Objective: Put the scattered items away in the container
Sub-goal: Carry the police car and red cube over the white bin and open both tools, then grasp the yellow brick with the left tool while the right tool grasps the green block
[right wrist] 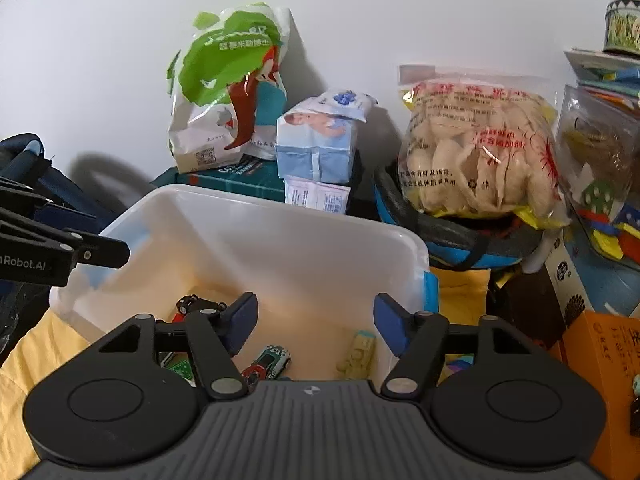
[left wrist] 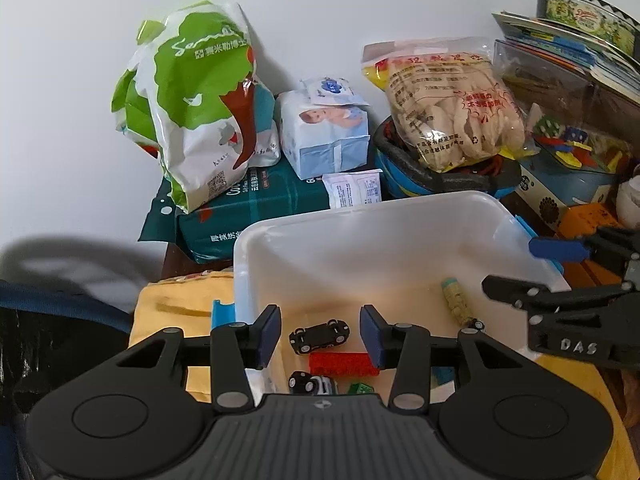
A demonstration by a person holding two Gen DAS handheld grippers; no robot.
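A translucent white plastic bin (left wrist: 400, 216) (right wrist: 280, 216) with blue latches stands on a yellow cloth. Inside lie an overturned black toy car (left wrist: 319, 335), a red brick (left wrist: 343, 364), a black-and-white toy car (left wrist: 311, 383), a green piece (left wrist: 361, 388) and a beige figure (left wrist: 456, 304). The right wrist view shows a green-and-red toy car (right wrist: 267, 363), the beige figure (right wrist: 358, 356) and a black car (right wrist: 196, 304) in the bin. My left gripper (left wrist: 319, 338) is open and empty above the bin's near left. My right gripper (right wrist: 316, 326) is open and empty above its near right.
Behind the bin stand a green-and-white bag (left wrist: 192, 112), a blue tissue pack (left wrist: 324, 136), a dark green pack (left wrist: 256, 208), a snack bag (left wrist: 448, 100) on a blue-black helmet (left wrist: 440, 178), and boxes and a tin (left wrist: 584, 12) at right. An orange box (right wrist: 600, 360) sits far right.
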